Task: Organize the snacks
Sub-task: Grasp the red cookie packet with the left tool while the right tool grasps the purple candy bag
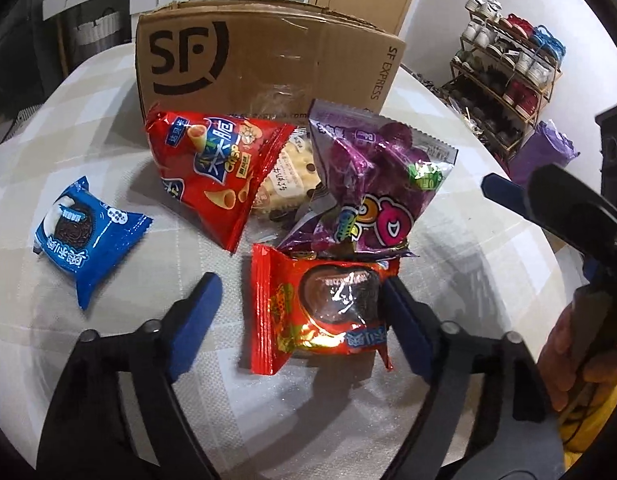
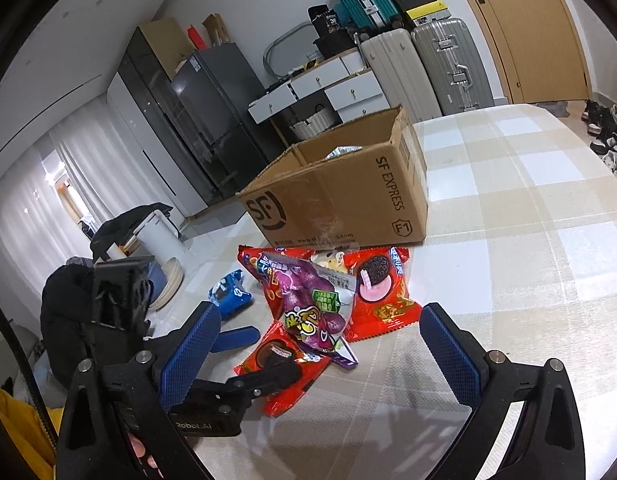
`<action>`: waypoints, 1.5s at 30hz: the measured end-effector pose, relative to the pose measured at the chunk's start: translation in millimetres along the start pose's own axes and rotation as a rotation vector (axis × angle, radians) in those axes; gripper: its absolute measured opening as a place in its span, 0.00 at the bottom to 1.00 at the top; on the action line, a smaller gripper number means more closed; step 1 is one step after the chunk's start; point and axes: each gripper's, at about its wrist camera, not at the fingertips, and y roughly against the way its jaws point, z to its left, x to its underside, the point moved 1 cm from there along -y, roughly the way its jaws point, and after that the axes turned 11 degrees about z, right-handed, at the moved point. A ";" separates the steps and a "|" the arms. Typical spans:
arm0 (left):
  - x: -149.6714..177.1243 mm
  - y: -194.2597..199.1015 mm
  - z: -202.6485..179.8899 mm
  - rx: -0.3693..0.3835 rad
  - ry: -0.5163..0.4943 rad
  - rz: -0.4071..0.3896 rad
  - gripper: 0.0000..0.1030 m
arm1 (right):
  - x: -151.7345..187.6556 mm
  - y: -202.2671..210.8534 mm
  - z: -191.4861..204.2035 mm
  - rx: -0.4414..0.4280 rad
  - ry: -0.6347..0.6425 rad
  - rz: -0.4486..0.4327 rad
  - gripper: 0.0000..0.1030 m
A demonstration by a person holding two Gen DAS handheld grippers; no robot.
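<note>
– So, what is happening?
– Left hand-held gripper (image 1: 296,312) sits half open around the red cookie pack (image 1: 320,312) on the worktop (image 1: 488,264), one pad touching, not squeezing. Right hand-held gripper (image 2: 316,344) hangs wide open, empty.
– Next?
– Probably squeeze, lift, drop into the box (image 2: 340,196).

snack pile (image 1: 308,200) heaped by open cardboard box (image 1: 268,60) | blue cookie pack (image 1: 86,236) flat, off alone | red cookie pack (image 1: 320,312) nearest

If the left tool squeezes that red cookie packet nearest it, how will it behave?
The red cookie packet looks light and probably slippery: its foil wrapper is glossy. The crimped ends will likely crumple, while the round cookie inside should resist and may crack. It lies flat, so rolling seems unlikely.
</note>
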 end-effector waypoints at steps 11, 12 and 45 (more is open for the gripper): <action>-7.4 -7.1 -16.3 0.051 -0.049 -0.013 0.42 | 1.9 -9.0 4.9 0.019 -0.004 0.028 0.99; -6.5 -5.5 -16.1 0.056 -0.049 -0.015 0.40 | 1.5 -8.4 5.6 0.021 -0.004 0.026 0.99; 62.3 104.4 59.9 0.046 0.098 -0.178 0.39 | -17.1 -70.2 21.4 0.124 0.089 0.178 0.45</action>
